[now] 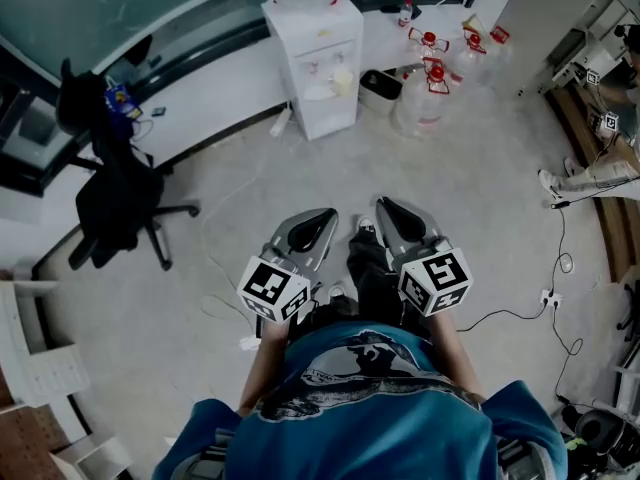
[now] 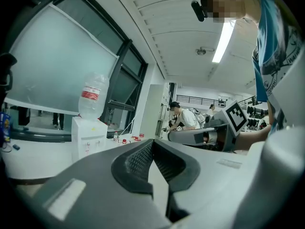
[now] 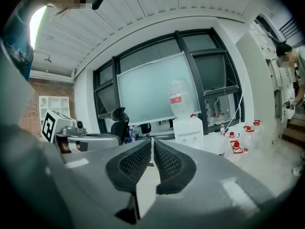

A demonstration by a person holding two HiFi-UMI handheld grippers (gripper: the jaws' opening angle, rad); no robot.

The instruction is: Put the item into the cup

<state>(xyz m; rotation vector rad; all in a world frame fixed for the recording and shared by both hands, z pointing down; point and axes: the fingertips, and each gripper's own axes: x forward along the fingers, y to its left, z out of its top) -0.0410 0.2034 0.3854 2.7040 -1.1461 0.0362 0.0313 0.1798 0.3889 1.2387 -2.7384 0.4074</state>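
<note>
No cup and no item to put in it show in any view. My left gripper and right gripper are held side by side in front of the person's body, pointing forward over the floor. In the left gripper view the left gripper has its black ribbed pads meeting at the tips with nothing between them. The right gripper in its own view also has its pads together, with only a thin slit and nothing in it. Each gripper view catches the other gripper's marker cube at the side.
A white water dispenser stands against the far wall, with several red-capped water bottles to its right. A black office chair stands at the left by a desk. Cables run across the floor at the right. White shelving sits at the lower left.
</note>
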